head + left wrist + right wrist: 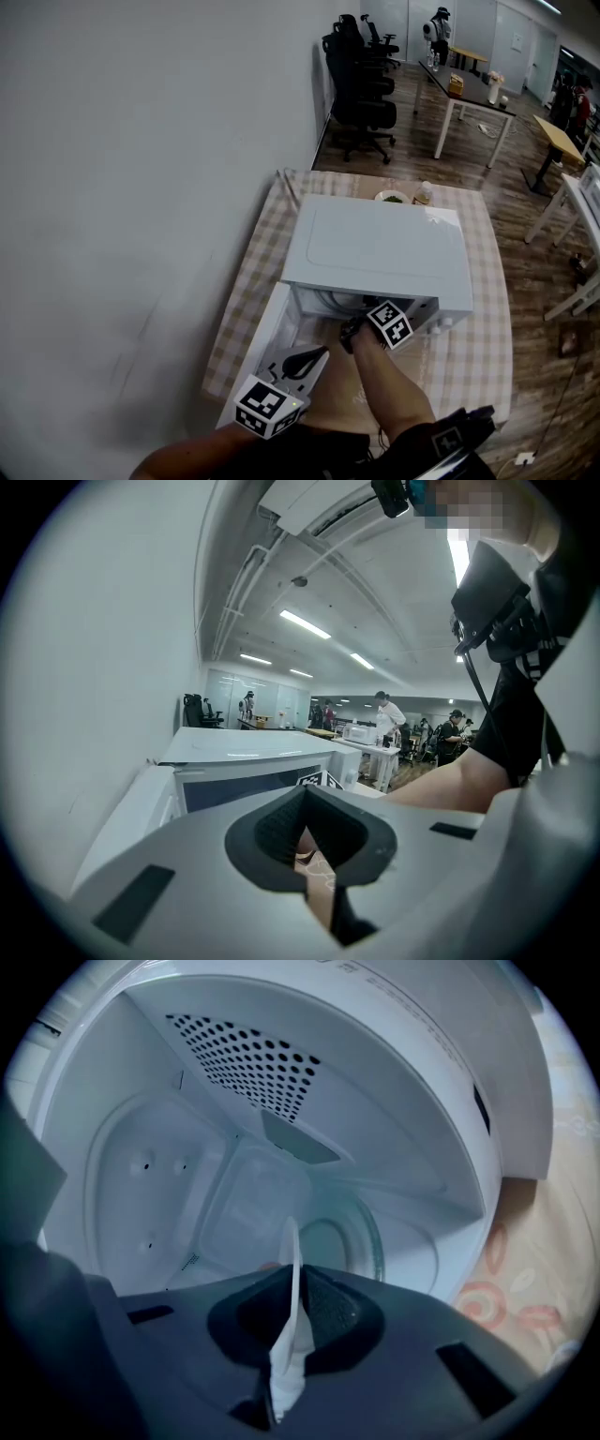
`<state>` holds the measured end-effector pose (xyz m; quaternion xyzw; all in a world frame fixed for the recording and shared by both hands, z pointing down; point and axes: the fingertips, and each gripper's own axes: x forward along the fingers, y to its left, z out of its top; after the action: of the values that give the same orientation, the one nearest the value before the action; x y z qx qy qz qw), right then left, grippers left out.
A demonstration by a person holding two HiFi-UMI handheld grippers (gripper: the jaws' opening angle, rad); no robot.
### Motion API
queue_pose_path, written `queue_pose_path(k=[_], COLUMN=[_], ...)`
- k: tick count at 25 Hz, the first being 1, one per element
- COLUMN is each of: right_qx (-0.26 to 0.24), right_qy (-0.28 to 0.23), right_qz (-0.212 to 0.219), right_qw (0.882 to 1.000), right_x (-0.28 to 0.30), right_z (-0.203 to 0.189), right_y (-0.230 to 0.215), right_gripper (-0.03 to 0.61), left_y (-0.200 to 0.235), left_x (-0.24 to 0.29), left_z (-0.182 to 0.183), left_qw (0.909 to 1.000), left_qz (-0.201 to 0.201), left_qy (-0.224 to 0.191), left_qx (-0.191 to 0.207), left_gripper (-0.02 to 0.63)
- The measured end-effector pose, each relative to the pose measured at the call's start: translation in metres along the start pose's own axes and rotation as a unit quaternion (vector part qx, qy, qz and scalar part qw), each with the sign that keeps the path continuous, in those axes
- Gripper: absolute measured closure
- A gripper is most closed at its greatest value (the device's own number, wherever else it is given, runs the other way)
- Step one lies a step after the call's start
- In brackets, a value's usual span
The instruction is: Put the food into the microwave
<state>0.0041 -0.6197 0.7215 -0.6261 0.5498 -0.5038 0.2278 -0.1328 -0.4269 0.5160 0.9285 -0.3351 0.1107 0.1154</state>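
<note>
The white microwave [375, 248] stands on a checked tablecloth with its door [265, 330] swung open to the left. My right gripper [361, 317] reaches into the opening, and only its marker cube and the forearm show from above. In the right gripper view its jaws [292, 1274] are shut on a thin white rim [291, 1251], seen edge-on. A clear container part [253, 1213] shows beside the rim, inside the cavity, over the glass turntable [361, 1241]. My left gripper [322, 353] hangs in front of the door, shut with nothing in it [304, 803].
A plate of green food [391, 197] and a small bottle [425, 192] stand behind the microwave at the table's far end. The wall [141, 187] runs along the left. Office chairs [361, 84] and desks [469, 94] stand beyond, with people in the distance.
</note>
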Motion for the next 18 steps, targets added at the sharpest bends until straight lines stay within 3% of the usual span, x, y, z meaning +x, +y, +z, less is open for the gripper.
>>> queue_pose_path(k=[12,18], right_qx=[-0.143,-0.212], right_qy=[0.011,0.006], right_qz=[-0.037,-0.054], right_qw=[0.989,0.976], right_x=[0.0056,0.0041], right_z=[0.0047,0.0106], right_y=[0.0053,0.0091], right_gripper=[0.532,0.479], left_y=[-0.0043,-0.0068], left_x=[0.0028,0.0049], left_z=[-0.0030,-0.0042], left_qw=[0.9999,0.9998], left_qz=[-0.012,-0.018], left_qy=[0.005,0.006], left_qx=[0.004,0.004], left_gripper=[0.606,0.606])
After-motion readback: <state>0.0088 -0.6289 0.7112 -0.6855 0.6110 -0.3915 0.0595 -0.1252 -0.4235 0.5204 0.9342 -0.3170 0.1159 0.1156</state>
